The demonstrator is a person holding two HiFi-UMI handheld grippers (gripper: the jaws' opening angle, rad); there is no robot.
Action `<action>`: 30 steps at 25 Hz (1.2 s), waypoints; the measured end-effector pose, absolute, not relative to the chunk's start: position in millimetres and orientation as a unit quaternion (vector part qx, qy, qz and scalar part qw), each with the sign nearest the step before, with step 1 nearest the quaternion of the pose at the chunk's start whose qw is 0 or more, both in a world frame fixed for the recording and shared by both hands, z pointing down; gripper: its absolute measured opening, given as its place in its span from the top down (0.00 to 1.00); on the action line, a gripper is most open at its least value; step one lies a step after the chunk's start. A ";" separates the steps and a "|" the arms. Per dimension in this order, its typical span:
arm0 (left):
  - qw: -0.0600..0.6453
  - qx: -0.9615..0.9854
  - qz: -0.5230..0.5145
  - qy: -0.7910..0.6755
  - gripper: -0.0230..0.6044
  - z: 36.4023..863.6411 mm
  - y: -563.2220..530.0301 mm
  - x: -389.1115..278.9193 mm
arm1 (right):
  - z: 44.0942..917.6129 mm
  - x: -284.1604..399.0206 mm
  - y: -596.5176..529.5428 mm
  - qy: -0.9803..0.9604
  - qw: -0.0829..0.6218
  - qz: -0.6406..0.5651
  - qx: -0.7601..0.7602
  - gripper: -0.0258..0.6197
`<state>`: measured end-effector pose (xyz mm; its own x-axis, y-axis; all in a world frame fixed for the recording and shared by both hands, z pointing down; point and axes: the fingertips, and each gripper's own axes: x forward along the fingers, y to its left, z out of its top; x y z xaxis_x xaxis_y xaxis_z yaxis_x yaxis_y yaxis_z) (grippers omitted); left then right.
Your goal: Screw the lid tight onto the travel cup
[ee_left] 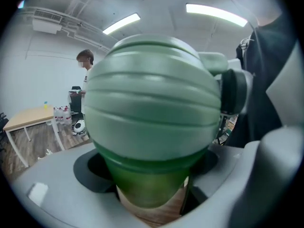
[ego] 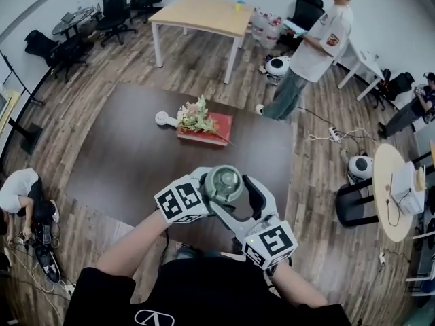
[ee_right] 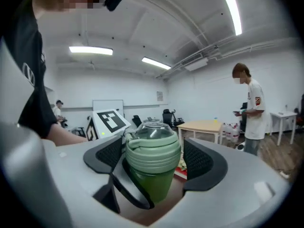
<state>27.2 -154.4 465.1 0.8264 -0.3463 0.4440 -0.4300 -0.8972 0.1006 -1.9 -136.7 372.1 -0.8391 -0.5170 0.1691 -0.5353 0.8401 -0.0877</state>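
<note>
Travel cup (ee_right: 154, 186): rigid green plastic, probably light, with smooth, slippery walls; held above the near edge of the dark table (ego: 122, 161).
Lid (ee_right: 153, 151): ribbed band, likely the best purchase for twisting.
Left gripper (ee_left: 151, 175): pinching the cup body below the lid.
Right gripper (ee_right: 154, 160): clamped on the lid's ribs.

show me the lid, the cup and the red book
lid (ee_right: 153, 156), right gripper view, its ribbed side
cup (ee_right: 159, 184), right gripper view, dark green wall under the lid
book (ego: 223, 123), head view, bare red cover
</note>
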 end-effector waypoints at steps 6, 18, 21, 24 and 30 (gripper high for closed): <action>0.101 0.961 0.193 -0.169 0.32 439.0 -153.5 18.5 | 342.7 19.1 -140.4 -0.996 0.050 0.019 0.072 0.31; 0.083 0.956 0.221 -0.173 0.32 431.4 -149.9 16.7 | 342.1 -12.9 -139.5 -0.995 0.086 -0.011 0.047 0.35; 0.091 0.952 0.219 -0.195 0.32 438.9 -156.3 11.5 | 350.3 -18.2 -144.1 -0.976 0.092 0.017 0.199 0.35; 0.091 0.949 0.222 -0.206 0.32 443.3 -159.9 14.3 | 355.0 -15.6 -146.3 -0.937 0.106 0.037 0.330 0.35; 0.095 0.952 0.213 -0.198 0.32 444.2 -161.1 19.4 | 355.6 -12.7 -145.6 -0.928 0.105 0.044 0.355 0.34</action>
<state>19.4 -161.1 444.2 0.8307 -0.3376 0.4426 -0.4181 -0.9033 0.0958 -12.7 -145.6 355.6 -0.7256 -0.6500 0.2259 -0.6684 0.7438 -0.0067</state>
